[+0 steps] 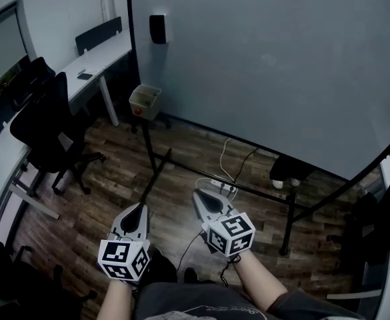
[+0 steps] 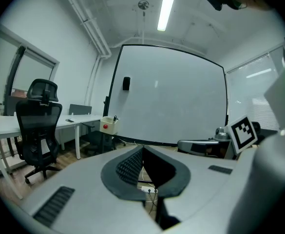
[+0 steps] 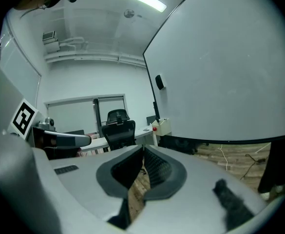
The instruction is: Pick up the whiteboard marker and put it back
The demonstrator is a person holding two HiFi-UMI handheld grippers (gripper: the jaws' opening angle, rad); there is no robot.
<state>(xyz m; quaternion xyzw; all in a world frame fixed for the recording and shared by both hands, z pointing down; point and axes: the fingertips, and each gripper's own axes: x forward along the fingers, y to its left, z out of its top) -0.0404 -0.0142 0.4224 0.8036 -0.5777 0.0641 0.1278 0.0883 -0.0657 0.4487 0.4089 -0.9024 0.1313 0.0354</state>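
Two grippers sit lowest in the head view, side by side above the wood floor [image 1: 108,179]. Left gripper [image 1: 140,207]: jaws together, nothing between them. Right gripper [image 1: 198,193]: jaws likewise closed and empty. Just beyond the right gripper, one power strip [image 1: 223,187] lies on the floor with a white cable. Past it stands one whiteboard [image 1: 268,65] on a black frame, its face bare except for one black block [image 1: 157,29] near the left edge. One beige box [image 1: 145,101] with a red button is at the board's lower left corner. One small dark item stands in that box; whether it is the marker, and which way its long axis points, cannot be told. One black chair [image 1: 48,129] stands at a white desk [image 1: 95,62] to the left.
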